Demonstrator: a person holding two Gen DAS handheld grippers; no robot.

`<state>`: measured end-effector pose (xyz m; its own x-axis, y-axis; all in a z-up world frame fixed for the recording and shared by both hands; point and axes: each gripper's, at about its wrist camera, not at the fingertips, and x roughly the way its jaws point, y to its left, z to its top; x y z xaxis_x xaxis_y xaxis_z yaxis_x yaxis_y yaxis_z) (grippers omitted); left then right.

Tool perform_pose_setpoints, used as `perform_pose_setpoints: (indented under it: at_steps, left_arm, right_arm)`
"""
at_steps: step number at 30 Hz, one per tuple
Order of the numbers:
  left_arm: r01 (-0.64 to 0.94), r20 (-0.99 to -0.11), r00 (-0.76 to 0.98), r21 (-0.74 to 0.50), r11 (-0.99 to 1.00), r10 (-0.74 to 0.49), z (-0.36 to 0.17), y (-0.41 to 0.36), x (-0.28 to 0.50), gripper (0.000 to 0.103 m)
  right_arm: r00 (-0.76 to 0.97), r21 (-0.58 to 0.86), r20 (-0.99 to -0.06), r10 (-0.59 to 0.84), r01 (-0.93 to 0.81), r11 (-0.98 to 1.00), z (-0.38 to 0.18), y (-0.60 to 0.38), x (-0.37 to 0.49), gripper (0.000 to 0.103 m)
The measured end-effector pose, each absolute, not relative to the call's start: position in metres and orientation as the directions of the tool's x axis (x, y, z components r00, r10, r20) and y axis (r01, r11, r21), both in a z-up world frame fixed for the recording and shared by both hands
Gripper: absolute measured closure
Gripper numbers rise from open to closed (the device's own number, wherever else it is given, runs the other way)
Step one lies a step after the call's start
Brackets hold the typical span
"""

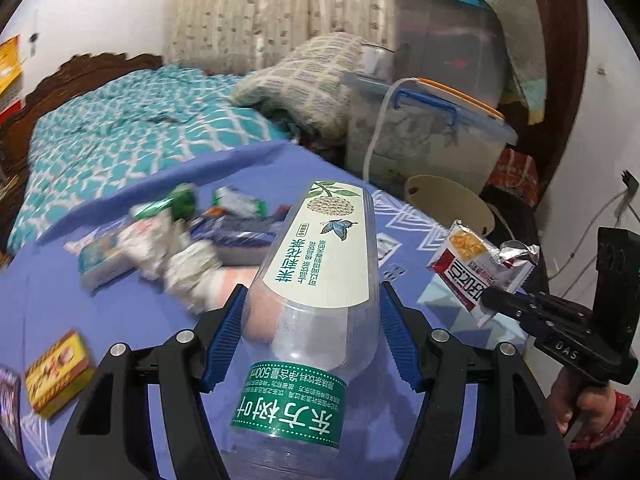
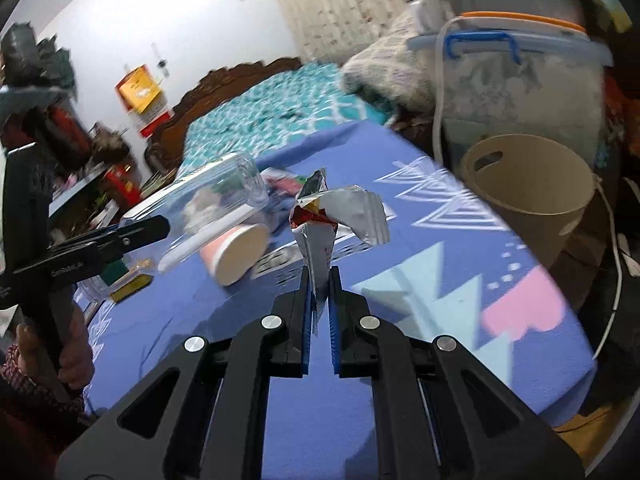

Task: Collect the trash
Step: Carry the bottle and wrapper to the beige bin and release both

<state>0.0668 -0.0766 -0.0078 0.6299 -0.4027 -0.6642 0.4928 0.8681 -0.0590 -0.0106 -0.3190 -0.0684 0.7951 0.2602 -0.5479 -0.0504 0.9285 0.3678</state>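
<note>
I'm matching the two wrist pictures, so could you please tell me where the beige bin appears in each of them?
Left wrist view: the beige bin sits right of centre, beyond the clear bottle, at the blue cloth's far edge.
Right wrist view: the bin is at upper right, off the cloth's right edge.
Shared landmark: the storage box with the blue handle, just behind the bin.

The cap end of the clear plastic bottle (image 1: 316, 312) is cut off by the lower edge of the left wrist view, and the paper cup (image 1: 260, 312) behind it is seen only through its wall. The pile of wrappers (image 1: 180, 240) on the counter (image 1: 120, 320) is smeared by blur (its print cannot be read). In the right wrist view the lower end of the snack wrapper (image 2: 340, 216) is hidden between the right tongs (image 2: 320, 280). The beige bin (image 2: 532, 184) is blurred, and its base is hidden by the counter's edge.
</note>
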Motion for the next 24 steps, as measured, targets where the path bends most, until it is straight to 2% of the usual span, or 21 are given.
perform_pose_setpoints:
  at_steps: [6, 11, 18, 20, 23, 24]
  left_arm:
    - [0.635, -0.653, 0.552, -0.074, 0.769, -0.519, 0.002, -0.157, 0.102, 0.041]
    - [0.744, -0.661, 0.433, -0.121, 0.657, -0.612, -0.005, -0.243, 0.143, 0.041]
    - [0.794, -0.781, 0.295, -0.120, 0.596, -0.551, -0.055, -0.359, 0.199, 0.040]
    - [0.782, -0.803, 0.286, -0.120, 0.612, -0.523, -0.065, -0.372, 0.210, 0.025]
    - [0.765, -0.793, 0.287, -0.148, 0.627, -0.537, -0.064, -0.374, 0.218, 0.023]
    - [0.765, -0.789, 0.285, -0.155, 0.625, -0.545, -0.062, -0.373, 0.217, 0.022]
  right_arm:
    - [0.838, 0.433, -0.521, 0.161, 0.096, 0.896, -0.070, -0.394, 0.004, 0.093]
    - [0.820, 0.457, -0.562, 0.106, 0.202, 0.866, -0.076, -0.455, 0.038, 0.093]
    - [0.751, 0.448, -0.656, 0.079, 0.303, 0.841, -0.103, -0.514, 0.092, 0.089]
    - [0.731, 0.463, -0.676, 0.096, 0.320, 0.826, -0.111, -0.523, 0.103, 0.089]
    - [0.725, 0.471, -0.682, 0.096, 0.335, 0.816, -0.118, -0.528, 0.107, 0.087]
    - [0.723, 0.463, -0.685, 0.090, 0.337, 0.820, -0.118, -0.528, 0.108, 0.078]
